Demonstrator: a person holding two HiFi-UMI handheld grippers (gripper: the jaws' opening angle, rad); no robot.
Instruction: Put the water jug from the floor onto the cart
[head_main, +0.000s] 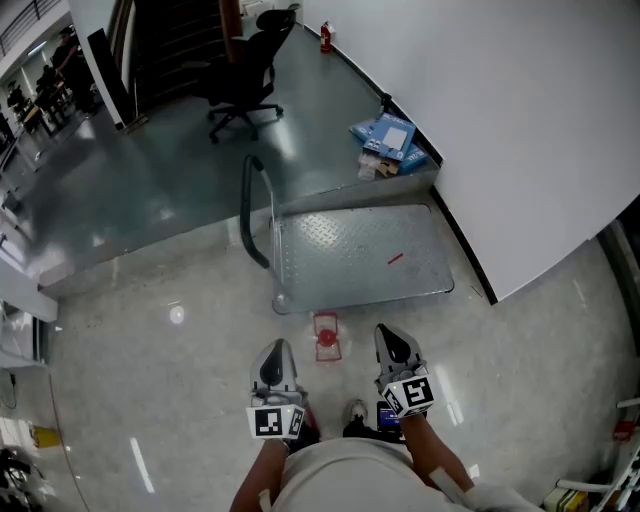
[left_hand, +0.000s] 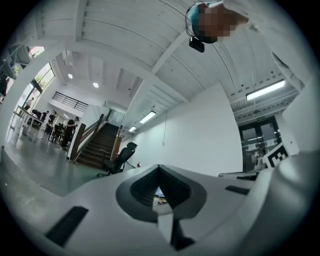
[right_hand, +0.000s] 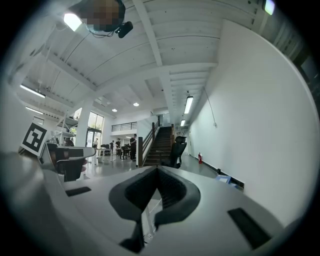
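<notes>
The water jug (head_main: 327, 337), clear with a red cap, stands upright on the pale floor just in front of the cart's near edge. The cart (head_main: 360, 255) is a flat metal platform with a black push handle (head_main: 250, 215) at its left end, and nothing stands on it. My left gripper (head_main: 277, 347) is held level to the left of the jug, apart from it, jaws shut and empty (left_hand: 159, 167). My right gripper (head_main: 386, 332) is to the jug's right, also shut on nothing (right_hand: 158, 169). Neither gripper view shows the jug.
A white wall (head_main: 520, 130) runs along the right, close to the cart's far side. Blue boxes (head_main: 390, 140) lie at the wall's foot beyond the cart. A black office chair (head_main: 245, 75) stands further back, and a red fire extinguisher (head_main: 326, 37) is by the wall.
</notes>
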